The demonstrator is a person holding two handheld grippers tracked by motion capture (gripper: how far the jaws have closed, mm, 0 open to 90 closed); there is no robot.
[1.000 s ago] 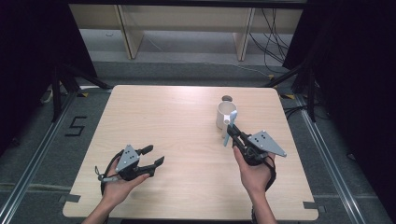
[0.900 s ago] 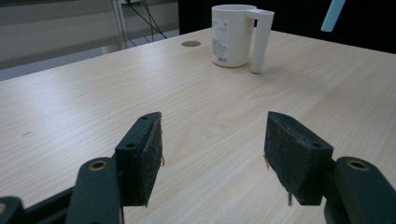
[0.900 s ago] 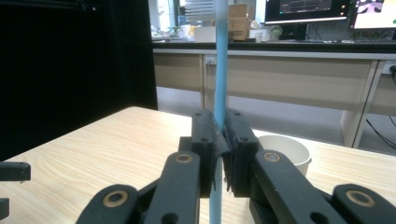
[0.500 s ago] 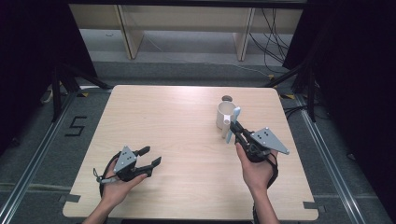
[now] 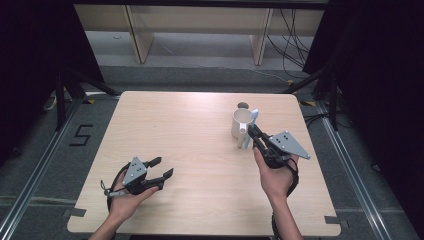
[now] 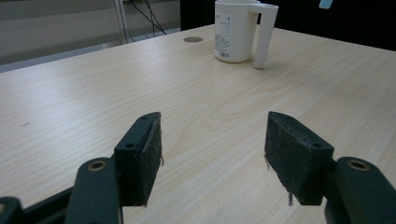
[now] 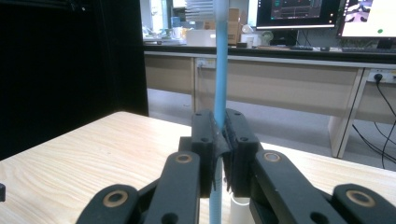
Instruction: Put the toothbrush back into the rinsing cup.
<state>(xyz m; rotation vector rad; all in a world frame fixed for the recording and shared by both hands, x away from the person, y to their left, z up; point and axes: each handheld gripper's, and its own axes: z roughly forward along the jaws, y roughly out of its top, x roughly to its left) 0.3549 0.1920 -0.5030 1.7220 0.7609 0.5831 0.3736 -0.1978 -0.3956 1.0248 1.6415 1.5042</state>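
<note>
A white mug [image 5: 240,121] with a long handle stands on the far right part of the wooden table [image 5: 190,135]. My right gripper [image 5: 251,131] is right beside the mug's handle, shut on a thin light-blue stick [image 5: 254,118] that stands nearly upright. Between the closed pads, the stick [image 7: 220,60] rises from my right gripper [image 7: 220,154], and a white part of the mug [image 7: 240,207] shows just below. My left gripper [image 5: 163,167] rests low at the near left, open and holding nothing. Ahead of my left gripper [image 6: 212,149], the mug [image 6: 233,30] stands far off.
A small round hole [image 5: 243,105] sits in the tabletop just behind the mug. Shelving and cables lie on the floor beyond the table's far edge. Dark curtains close in both sides. Bare wood stretches between the two hands.
My right gripper has edged slightly toward the mug with the blue stick, whose top now shows beside the mug's rim. The left gripper has stayed put.
</note>
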